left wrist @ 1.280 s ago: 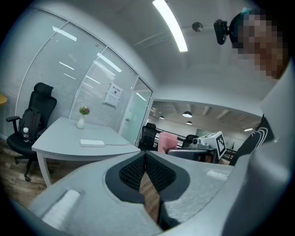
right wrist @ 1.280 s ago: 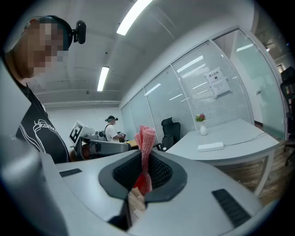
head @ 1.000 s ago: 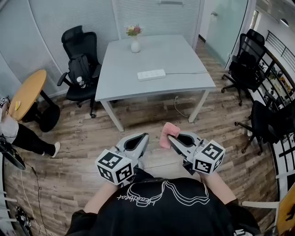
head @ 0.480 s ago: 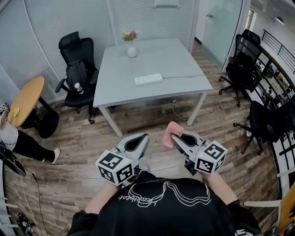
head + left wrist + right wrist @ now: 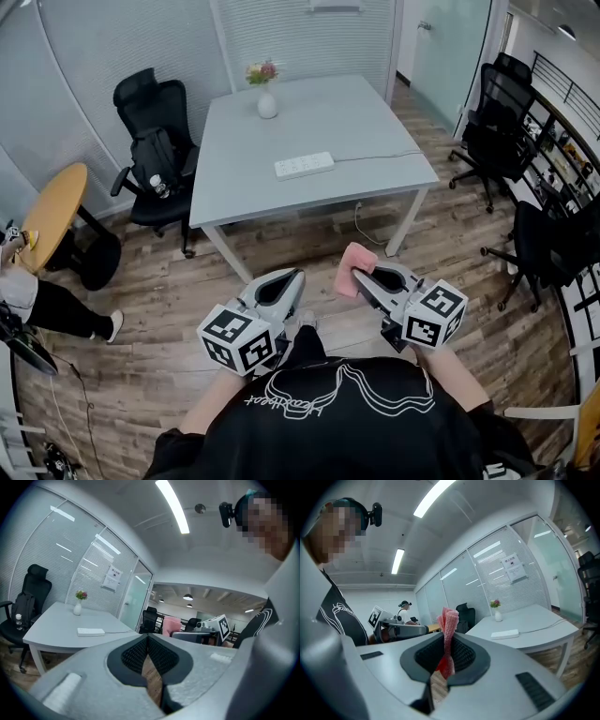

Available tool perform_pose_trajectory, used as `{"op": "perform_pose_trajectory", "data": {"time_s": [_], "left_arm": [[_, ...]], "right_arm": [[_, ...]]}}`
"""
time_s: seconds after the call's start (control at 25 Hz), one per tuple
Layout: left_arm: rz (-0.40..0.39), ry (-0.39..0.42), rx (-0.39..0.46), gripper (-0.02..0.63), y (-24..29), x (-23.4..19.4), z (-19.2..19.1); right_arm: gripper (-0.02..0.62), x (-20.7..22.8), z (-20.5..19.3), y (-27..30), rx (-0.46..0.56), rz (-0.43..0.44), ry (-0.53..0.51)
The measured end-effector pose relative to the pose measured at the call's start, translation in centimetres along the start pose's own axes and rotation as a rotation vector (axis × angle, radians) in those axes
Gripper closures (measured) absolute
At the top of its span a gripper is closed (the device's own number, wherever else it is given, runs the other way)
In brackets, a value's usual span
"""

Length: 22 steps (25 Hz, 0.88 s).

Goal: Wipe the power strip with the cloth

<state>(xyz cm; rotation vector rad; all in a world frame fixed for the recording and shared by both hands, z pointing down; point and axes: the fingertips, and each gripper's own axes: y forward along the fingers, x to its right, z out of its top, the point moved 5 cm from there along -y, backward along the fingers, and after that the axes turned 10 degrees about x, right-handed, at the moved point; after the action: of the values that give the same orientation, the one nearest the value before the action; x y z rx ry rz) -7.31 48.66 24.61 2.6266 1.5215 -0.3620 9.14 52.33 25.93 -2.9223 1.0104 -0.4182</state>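
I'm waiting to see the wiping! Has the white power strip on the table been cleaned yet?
Not yet. Done: the pink cloth is pinched in the right gripper. In hand: the person holds it up while standing on the floor short of the table; the left gripper is shut and empty. Left: reach the power strip, which nothing touches, and wipe it.
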Motion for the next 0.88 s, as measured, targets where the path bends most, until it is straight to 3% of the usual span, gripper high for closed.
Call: {"op": "perform_pose_trajectory", "data": {"time_s": [0.4, 0.64, 0.88], "left_arm": [[-0.002, -0.032, -0.018, 0.592, 5.1, -8.5, 1.0], [0.002, -0.079, -0.061, 0.592, 10.8, -17.7, 3.5], [0.004, -0.108, -0.102, 0.592, 14.7, -23.1, 1.8]], "right_arm": [[0.557, 6.8, 0.1, 7.3, -0.018, -0.043, 0.038], [0.557, 13.3, 1.6, 15.4, -0.060, -0.087, 0.079], [0.557, 18.4, -0.4, 18.6, -0.097, -0.139, 0.109]]}}
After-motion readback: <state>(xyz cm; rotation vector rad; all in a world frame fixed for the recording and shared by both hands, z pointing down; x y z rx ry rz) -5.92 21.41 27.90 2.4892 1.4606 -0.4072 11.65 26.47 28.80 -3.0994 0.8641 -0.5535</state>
